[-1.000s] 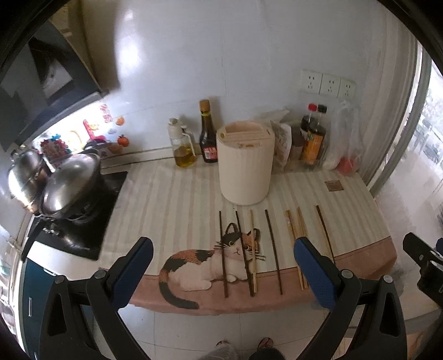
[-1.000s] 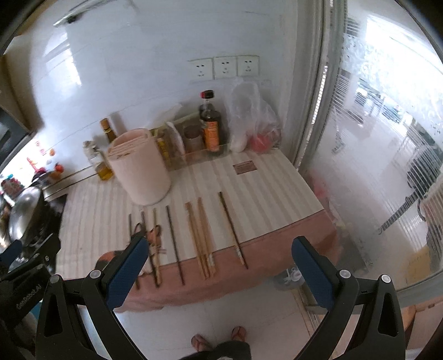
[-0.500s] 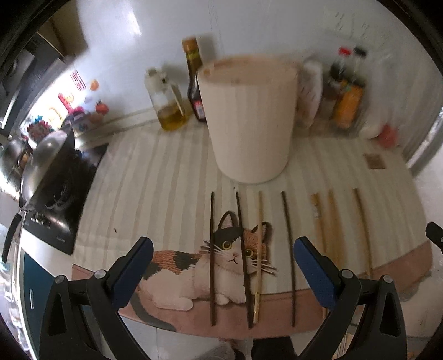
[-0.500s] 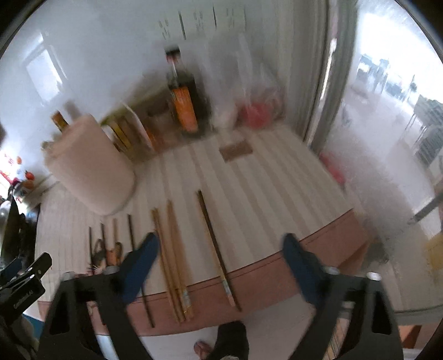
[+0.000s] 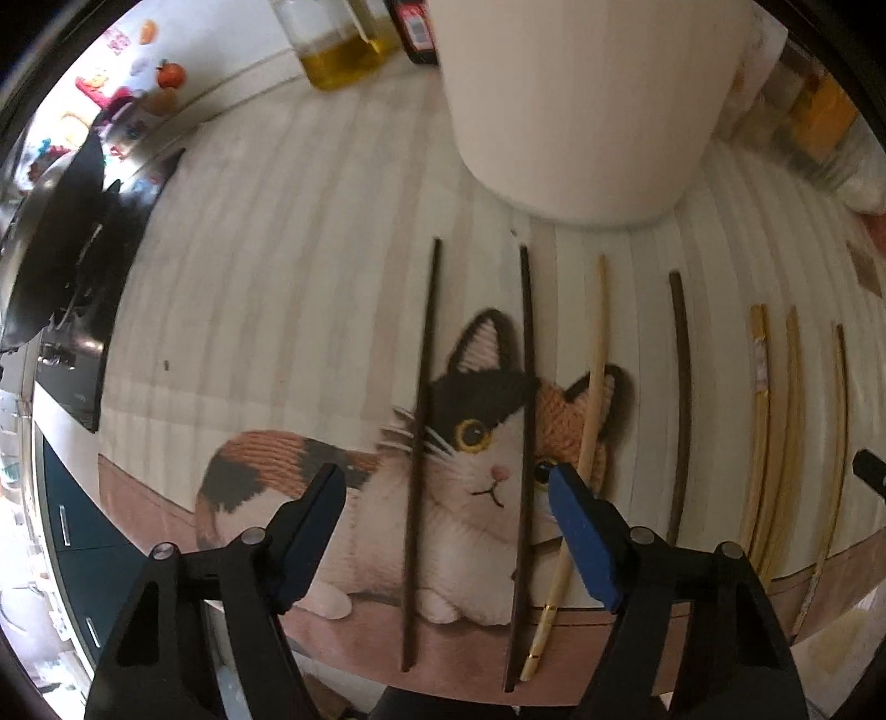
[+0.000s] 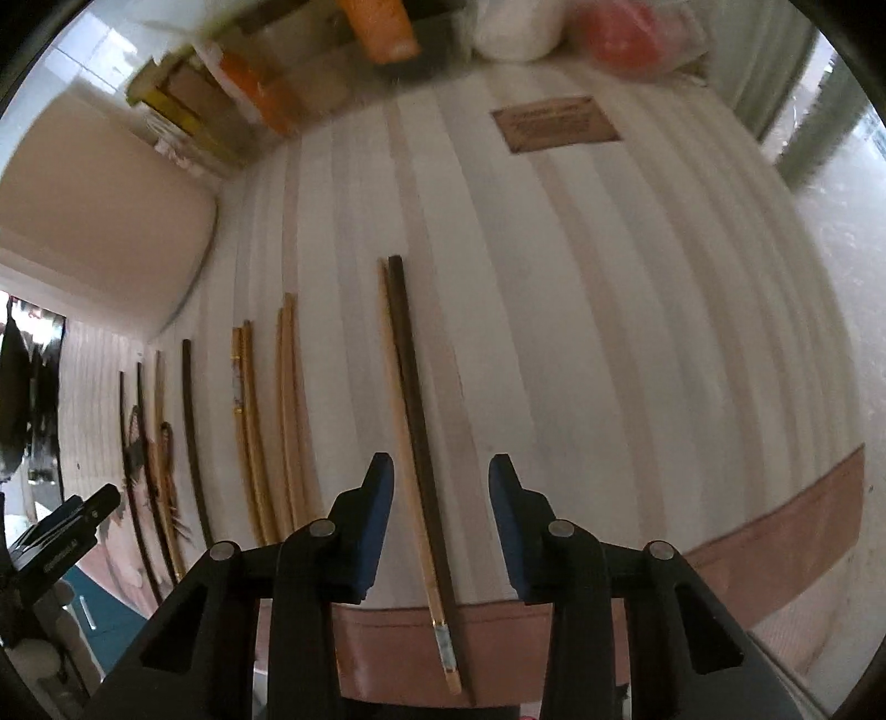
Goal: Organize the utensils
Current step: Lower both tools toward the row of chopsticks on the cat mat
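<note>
Several chopsticks lie side by side on a striped mat with a cat picture (image 5: 277,277). My left gripper (image 5: 443,482) hovers low over the cat's face, its jaws closing. Two dark chopsticks (image 5: 421,421) (image 5: 523,399) run between its blue pads, which do not touch them. My right gripper (image 6: 440,471) is over the mat's right part, jaws also closing. A light chopstick and a dark chopstick (image 6: 415,432) lie together between its pads, untouched. A tall cream utensil holder (image 5: 581,99) stands behind the row; it shows as a cream holder (image 6: 99,210) at far left in the right wrist view.
More chopsticks lie between the two grippers: a pale one (image 5: 592,399), a dark one (image 5: 681,399) and bamboo ones (image 6: 249,421). A stove with a wok (image 5: 55,232) is at left. An oil bottle (image 5: 338,50) and sauce bottles (image 6: 387,27) line the back wall. The mat overhangs the counter's front edge.
Both grippers came down close to the mat and tipped to look nearly straight down. The jaws of both narrowed, the right more. The chopsticks have not moved.
</note>
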The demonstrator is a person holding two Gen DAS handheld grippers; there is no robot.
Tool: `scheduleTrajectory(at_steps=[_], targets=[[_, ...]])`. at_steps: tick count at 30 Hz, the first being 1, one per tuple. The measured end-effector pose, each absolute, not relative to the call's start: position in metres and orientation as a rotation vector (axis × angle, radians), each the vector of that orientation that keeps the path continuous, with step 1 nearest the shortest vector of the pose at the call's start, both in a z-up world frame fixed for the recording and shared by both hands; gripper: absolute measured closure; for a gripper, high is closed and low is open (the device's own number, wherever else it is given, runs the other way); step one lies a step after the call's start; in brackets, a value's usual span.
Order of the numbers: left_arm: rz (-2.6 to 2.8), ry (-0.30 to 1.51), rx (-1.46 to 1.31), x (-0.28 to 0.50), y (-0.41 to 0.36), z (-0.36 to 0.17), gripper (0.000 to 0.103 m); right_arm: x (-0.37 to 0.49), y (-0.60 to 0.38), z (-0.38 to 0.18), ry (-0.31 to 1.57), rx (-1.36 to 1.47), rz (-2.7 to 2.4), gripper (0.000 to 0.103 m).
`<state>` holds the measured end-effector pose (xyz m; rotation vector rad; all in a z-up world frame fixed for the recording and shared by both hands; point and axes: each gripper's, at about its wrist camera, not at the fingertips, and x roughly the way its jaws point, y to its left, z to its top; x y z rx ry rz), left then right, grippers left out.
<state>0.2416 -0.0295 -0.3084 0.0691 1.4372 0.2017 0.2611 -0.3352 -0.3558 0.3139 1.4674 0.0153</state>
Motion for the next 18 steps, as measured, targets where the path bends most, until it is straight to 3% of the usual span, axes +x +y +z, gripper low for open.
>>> scheduleTrajectory(at_steps=[3, 6, 10, 15, 18], targets=[[0.197, 1.463, 0.068, 0.243, -0.033, -0.316, 0.030, 0.264, -0.330, -0.363, 1.494, 0.287, 0.021, 0.067], [0.202, 1.474, 0.068, 0.243, -0.034, -0.318, 0.030, 0.264, -0.332, -0.362, 1.503, 0.259, -0.001, 0.078], [0.201, 1.484, 0.063, 0.248, -0.027, -0.320, 0.030, 0.264, -0.344, -0.353, 1.474, 0.197, -0.108, 0.078], [0.212, 1.486, 0.063, 0.254, -0.015, -0.323, 0.030, 0.269, -0.337, -0.344, 1.464, 0.333, 0.017, 0.077], [0.215, 1.486, 0.083, 0.255, -0.013, -0.324, 0.030, 0.271, -0.325, -0.361, 1.514, 0.282, 0.005, 0.077]])
